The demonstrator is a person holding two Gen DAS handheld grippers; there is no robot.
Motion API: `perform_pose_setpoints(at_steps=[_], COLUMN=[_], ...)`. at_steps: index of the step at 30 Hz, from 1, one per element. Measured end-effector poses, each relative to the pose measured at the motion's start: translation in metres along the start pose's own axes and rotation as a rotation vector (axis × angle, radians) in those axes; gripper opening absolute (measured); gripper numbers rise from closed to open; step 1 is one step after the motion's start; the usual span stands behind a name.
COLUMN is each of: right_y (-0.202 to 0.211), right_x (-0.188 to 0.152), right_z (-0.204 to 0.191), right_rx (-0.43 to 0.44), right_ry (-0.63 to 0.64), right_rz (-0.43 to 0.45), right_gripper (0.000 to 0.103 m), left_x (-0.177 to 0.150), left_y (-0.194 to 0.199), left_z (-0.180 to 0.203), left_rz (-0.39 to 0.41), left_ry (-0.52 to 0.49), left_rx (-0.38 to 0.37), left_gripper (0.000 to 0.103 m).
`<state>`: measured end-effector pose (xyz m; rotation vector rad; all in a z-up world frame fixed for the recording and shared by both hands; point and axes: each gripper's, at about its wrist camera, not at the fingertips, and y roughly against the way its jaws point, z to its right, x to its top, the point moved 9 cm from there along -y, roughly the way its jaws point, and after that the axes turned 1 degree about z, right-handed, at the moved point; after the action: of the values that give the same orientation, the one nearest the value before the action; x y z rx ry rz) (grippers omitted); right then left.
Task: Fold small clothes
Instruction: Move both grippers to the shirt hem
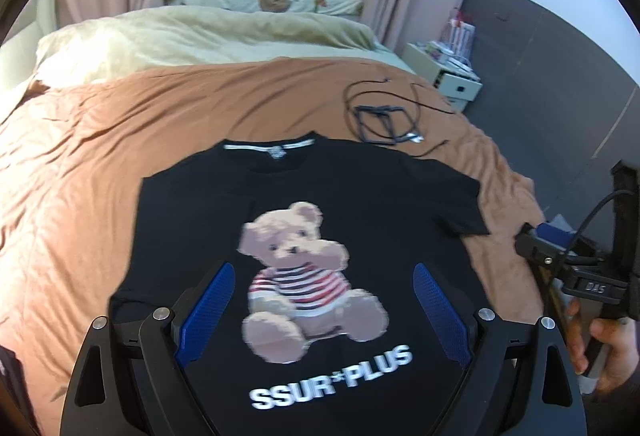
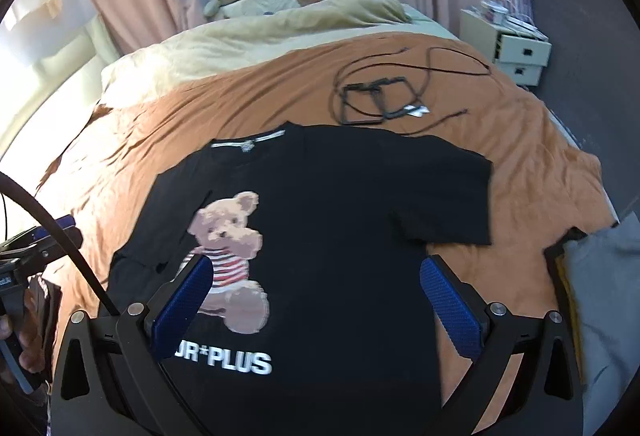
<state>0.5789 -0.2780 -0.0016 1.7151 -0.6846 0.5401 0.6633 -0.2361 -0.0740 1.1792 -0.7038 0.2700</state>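
A black T-shirt (image 1: 360, 195) with a teddy bear print and white "SSUR*PLUS" lettering lies flat, face up, on the orange bedspread (image 1: 100, 155). It also shows in the right wrist view (image 2: 340, 215). My left gripper (image 1: 320, 272) is open and empty above the shirt's lower middle. My right gripper (image 2: 316, 268) is open and empty above the shirt's lower right part. The right gripper's body also shows at the right edge of the left wrist view (image 1: 580, 260). The left sleeve looks tucked in; the right sleeve (image 2: 448, 195) lies spread out.
Black cables and a wire frame (image 1: 384, 119) lie on the bedspread beyond the collar. A cream duvet (image 1: 200, 35) and soft toys are farther back. A white drawer unit (image 2: 516, 43) stands by the bed. Folded grey cloth (image 2: 604, 276) lies at the right.
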Motion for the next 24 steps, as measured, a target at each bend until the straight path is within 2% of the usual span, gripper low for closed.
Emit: perform_pose_setpoints(at_steps=[5,11,19,22,24], right_y=[0.005,0.003,-0.022,-0.038,-0.049], right_x=[0.001,0.005,0.006,0.006,0.008], right_z=[0.041,0.075,0.118,0.131,0.142], right_rx=[-0.060,-0.093,-0.085,-0.053,-0.034], right_ry=[-0.038,-0.068,-0.143,-0.179,-0.210], right_rz=[0.008,0.020,0.046,0.042,0.037], right_gripper=[0.103,0.103,0.103,0.096,0.086], left_x=[0.004,0.006,0.005,0.006,0.008], left_y=[-0.014,-0.040,-0.081,-0.098,-0.111], left_z=[0.035,0.071,0.112,0.120,0.124], left_rz=[-0.019,-0.037,-0.078,-0.089,-0.094], left_ry=[-0.024,-0.056,-0.106,-0.108,-0.106], left_rx=[-0.036,-0.071,-0.094,-0.109,-0.113], left_gripper=[0.092,0.092,0.087,0.083,0.081])
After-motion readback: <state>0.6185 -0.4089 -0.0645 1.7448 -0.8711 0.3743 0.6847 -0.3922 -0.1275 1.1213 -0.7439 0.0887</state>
